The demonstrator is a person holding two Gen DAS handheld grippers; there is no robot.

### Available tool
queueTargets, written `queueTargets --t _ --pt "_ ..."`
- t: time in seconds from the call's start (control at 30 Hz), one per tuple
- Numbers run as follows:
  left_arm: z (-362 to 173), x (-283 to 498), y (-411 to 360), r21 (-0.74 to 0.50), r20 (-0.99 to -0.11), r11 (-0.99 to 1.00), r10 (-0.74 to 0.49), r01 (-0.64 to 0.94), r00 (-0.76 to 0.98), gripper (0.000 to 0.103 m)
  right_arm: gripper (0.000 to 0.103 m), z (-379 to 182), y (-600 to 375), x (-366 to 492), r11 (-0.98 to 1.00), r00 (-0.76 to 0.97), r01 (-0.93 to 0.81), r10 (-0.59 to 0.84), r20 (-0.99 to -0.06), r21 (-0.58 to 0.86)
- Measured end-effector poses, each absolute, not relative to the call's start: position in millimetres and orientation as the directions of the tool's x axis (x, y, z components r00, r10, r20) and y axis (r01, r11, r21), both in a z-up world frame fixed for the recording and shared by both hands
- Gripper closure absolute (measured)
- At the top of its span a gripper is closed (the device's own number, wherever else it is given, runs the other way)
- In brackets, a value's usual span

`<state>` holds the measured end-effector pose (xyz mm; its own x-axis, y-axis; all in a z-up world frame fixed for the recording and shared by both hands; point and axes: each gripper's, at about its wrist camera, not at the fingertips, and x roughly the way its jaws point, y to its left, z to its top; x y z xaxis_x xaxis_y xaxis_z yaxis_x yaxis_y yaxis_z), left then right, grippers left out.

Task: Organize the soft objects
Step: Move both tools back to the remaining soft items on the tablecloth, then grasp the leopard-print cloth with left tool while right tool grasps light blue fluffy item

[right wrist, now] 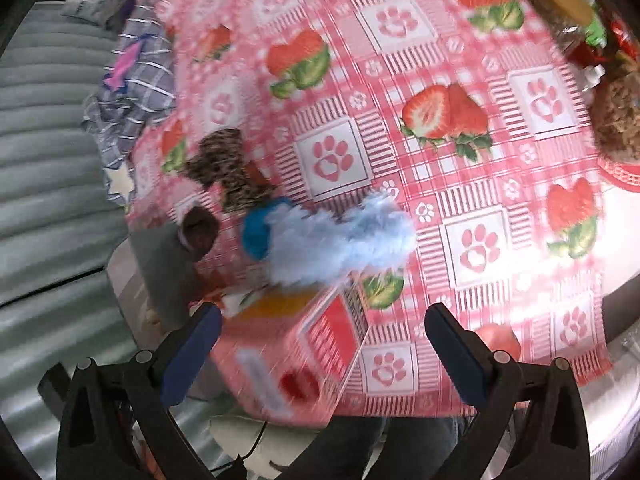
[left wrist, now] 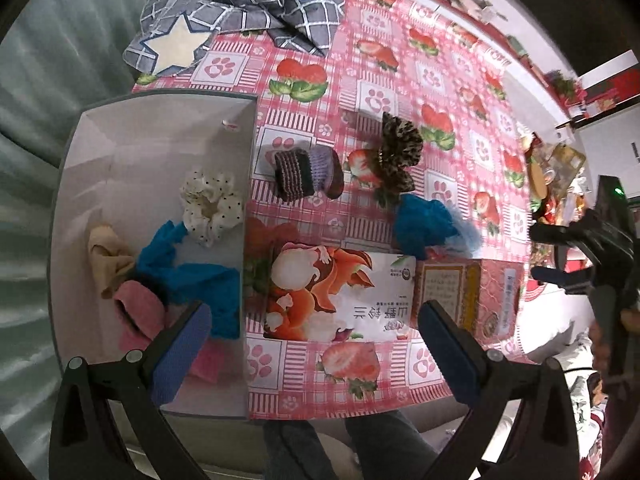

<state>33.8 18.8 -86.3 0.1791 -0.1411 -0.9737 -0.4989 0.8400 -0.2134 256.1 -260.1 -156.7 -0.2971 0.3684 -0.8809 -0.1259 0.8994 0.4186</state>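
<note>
A white open box (left wrist: 120,152) at the table's left holds a white dotted scrunchie (left wrist: 211,204), a blue cloth (left wrist: 200,280), a beige piece (left wrist: 106,256) and a pink piece (left wrist: 140,316). On the strawberry tablecloth lie a striped knit sock (left wrist: 308,174), a leopard scrunchie (left wrist: 400,152) and a blue fluffy item (left wrist: 428,228). My left gripper (left wrist: 312,344) is open and empty above the box's right wall. My right gripper (right wrist: 320,354) is open and empty, short of the light blue fluffy item (right wrist: 340,240); it also shows in the left wrist view (left wrist: 568,256).
A fox-printed snack box (left wrist: 340,292) and a pink carton (left wrist: 472,296) lie near the table's front edge. A grey checked cloth with stars (left wrist: 240,12) sits at the far left corner. Jars and packets (left wrist: 556,176) crowd the right side. A sofa lies left.
</note>
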Motion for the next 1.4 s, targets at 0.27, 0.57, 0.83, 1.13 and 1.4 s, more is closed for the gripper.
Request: queueTargets --t 0.27,0.57,0.83,1.13,1.4 --pt "-102 71 15 -0.138 -0.990 0.845 -0.110 -0.517 0.084 0.000 0.001 -249 -200 277 0.859 -0.553 -0.254 0.247 -0.796 0.443" --pt "-133 165 -1 -0.102 -0.995 0.893 -0.097 -0.439 0.034 0.000 0.001 -280 -219 320 0.879 -0.358 -0.453 -0.024 -0.934 0.151" --pt "-184 240 -26 -0.061 -0.997 0.924 -0.075 -0.376 -0.024 0.000 0.001 -247 -301 409 0.960 -0.159 -0.204 0.158 -0.975 0.189" --pt "-224 273 -31 0.025 -0.998 0.926 0.002 -0.377 -0.062 0.000 0.001 -263 -305 372 0.946 -0.188 -0.242 0.173 -0.967 0.216" --pt "-254 274 -30 0.074 -0.993 0.911 0.030 -0.405 -0.115 0.000 0.001 -273 -295 355 0.949 -0.090 -0.303 0.067 -0.994 0.092"
